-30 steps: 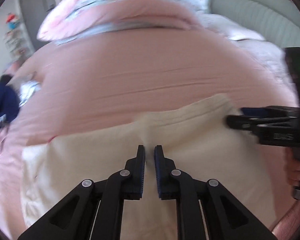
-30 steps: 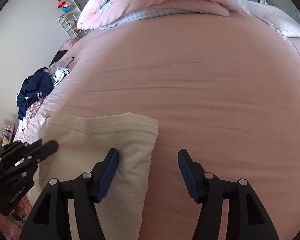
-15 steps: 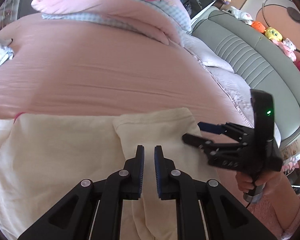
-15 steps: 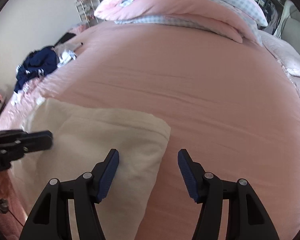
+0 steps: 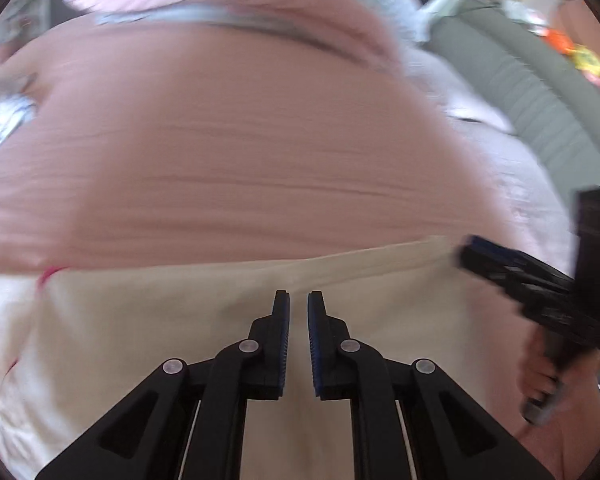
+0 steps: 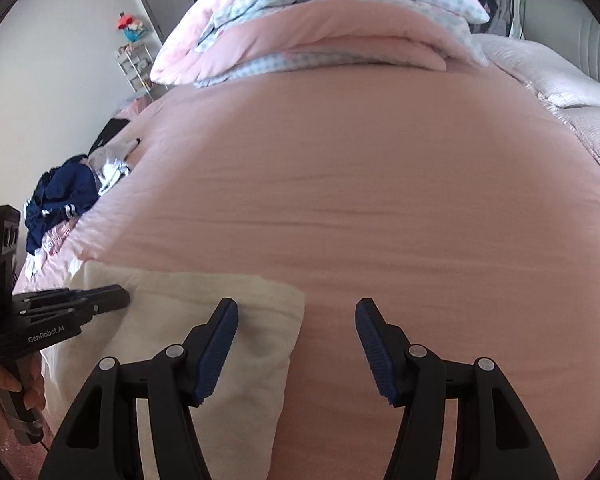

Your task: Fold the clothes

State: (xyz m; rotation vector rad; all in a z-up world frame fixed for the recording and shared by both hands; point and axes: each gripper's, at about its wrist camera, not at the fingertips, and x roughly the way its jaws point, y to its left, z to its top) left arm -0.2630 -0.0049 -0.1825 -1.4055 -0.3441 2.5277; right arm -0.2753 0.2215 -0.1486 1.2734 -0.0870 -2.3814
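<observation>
A cream garment (image 5: 180, 320) lies flat on the pink bed sheet (image 5: 260, 160) at the bed's near edge. My left gripper (image 5: 299, 300) hovers over its middle, shut, with only a thin slit between the pads and no cloth in it. In the right wrist view the garment's folded right corner (image 6: 172, 308) sits under my right gripper (image 6: 296, 312), which is open and holds nothing; its left finger (image 6: 220, 332) is above the cloth and its right finger over bare sheet. Each gripper shows in the other's view: the right gripper (image 5: 466, 250) and the left gripper (image 6: 122, 298).
A folded pink and checked quilt (image 6: 320, 28) is piled at the far side of the bed. Dark blue clothes (image 6: 60, 196) are heaped at the left edge. A pale pillow (image 6: 540, 76) and a grey padded headboard (image 5: 540, 92) are on the right.
The left wrist view has swung back to the left and blurred with motion; my left gripper shifted over the garment. My right gripper hangs open over the same corner.
</observation>
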